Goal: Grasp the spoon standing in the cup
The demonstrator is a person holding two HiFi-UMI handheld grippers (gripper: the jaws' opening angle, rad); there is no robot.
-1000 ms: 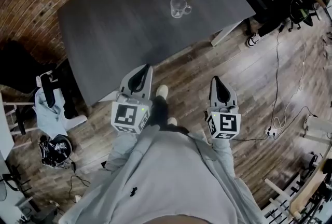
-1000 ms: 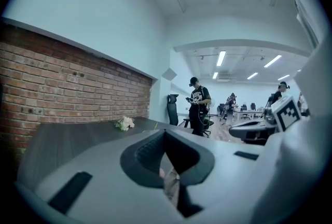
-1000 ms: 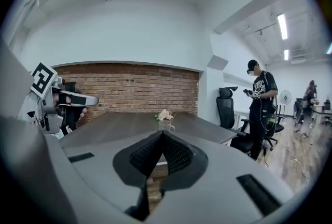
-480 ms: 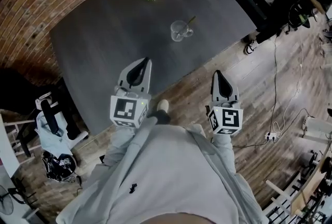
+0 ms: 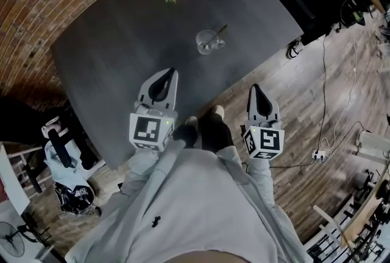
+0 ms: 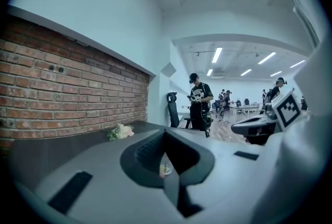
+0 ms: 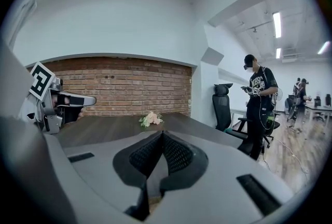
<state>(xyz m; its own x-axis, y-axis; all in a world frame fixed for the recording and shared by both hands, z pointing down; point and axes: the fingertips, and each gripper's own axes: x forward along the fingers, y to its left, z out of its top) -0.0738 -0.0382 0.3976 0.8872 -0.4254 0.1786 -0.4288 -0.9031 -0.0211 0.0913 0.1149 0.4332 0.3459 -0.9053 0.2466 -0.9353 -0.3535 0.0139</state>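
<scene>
Both left tool (image 5: 171, 71) and right tool (image 5: 255, 87) neared cup (image 5: 209, 42).

Seen from above, the person holds both arms forward at waist height. The left claw (image 5: 172, 71) and right claw (image 5: 255, 86) sit side by side, well apart, tipped slightly downward. Each claw's jaws meet at the tips, gripping nothing. Grey sleeves (image 5: 141, 165) end just behind the marker cubes (image 5: 149, 132).

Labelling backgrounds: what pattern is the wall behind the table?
Brick wall, reddish brown; clearest in the right gripper view.
</scene>
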